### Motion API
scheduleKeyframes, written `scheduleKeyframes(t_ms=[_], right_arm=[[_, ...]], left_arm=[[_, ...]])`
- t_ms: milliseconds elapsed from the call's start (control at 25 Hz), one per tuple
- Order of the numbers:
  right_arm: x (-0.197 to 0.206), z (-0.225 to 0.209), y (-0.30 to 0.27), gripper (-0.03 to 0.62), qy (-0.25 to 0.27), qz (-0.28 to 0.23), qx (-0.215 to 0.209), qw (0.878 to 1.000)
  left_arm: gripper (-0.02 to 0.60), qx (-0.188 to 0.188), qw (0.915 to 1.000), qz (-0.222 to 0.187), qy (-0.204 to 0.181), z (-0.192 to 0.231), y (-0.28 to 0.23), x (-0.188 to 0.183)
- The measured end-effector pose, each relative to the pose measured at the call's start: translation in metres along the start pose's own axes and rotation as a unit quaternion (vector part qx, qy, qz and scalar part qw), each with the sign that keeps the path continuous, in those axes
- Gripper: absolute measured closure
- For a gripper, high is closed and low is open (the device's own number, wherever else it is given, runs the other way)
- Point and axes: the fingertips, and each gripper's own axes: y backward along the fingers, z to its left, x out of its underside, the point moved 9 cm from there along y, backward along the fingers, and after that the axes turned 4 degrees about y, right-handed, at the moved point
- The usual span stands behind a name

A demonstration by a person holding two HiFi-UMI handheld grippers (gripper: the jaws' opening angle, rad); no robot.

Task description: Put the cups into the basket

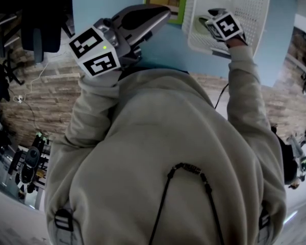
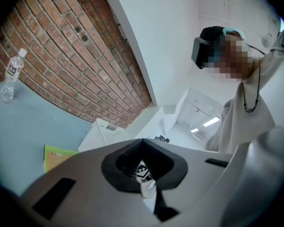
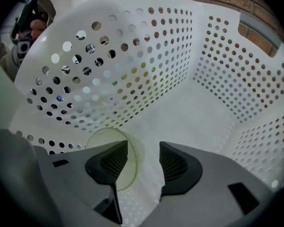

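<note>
Right gripper [image 3: 143,157] is seen deep inside the white perforated basket [image 3: 146,56], its jaws spread apart and closed on nothing. A pale green, see-through cup [image 3: 132,162] lies on its side on the basket floor, just beside the left-hand jaw and partly hidden behind it; no grip on it is shown, so it is judged to be let go. In the head view the same gripper [image 1: 224,25] is found over the basket [image 1: 252,11], which stands on the blue table [image 1: 168,45].

The left gripper [image 2: 146,176] is held up and away from the table, jaws pressed together with nothing between them (only the other gripper's marker cube shows through the gap in the pads).

The step in hand is judged to be the drop-off of a cup. A straight lift out of the basket is called for next, with the open jaws kept clear of the cup's rim and the basket wall. No further cup is seen in any view.
</note>
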Motion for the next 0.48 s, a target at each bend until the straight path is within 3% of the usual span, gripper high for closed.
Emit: scheduleKeyframes(t_ms=[280,480], right_arm=[[-0.002,0.004,0.020,0.388,0.013,0.001,0.027,1.000],[-0.005,0.002,0.059,0.390,-0.003,-0.037,0.076,0.996]], left_arm=[[0.584,-0.016,0.9997,-0.008,-0.014,-0.002,0.016,-0.006],[0.584,-0.032,0.9991,-0.019,-0.022,-0.004,0.030,-0.015]])
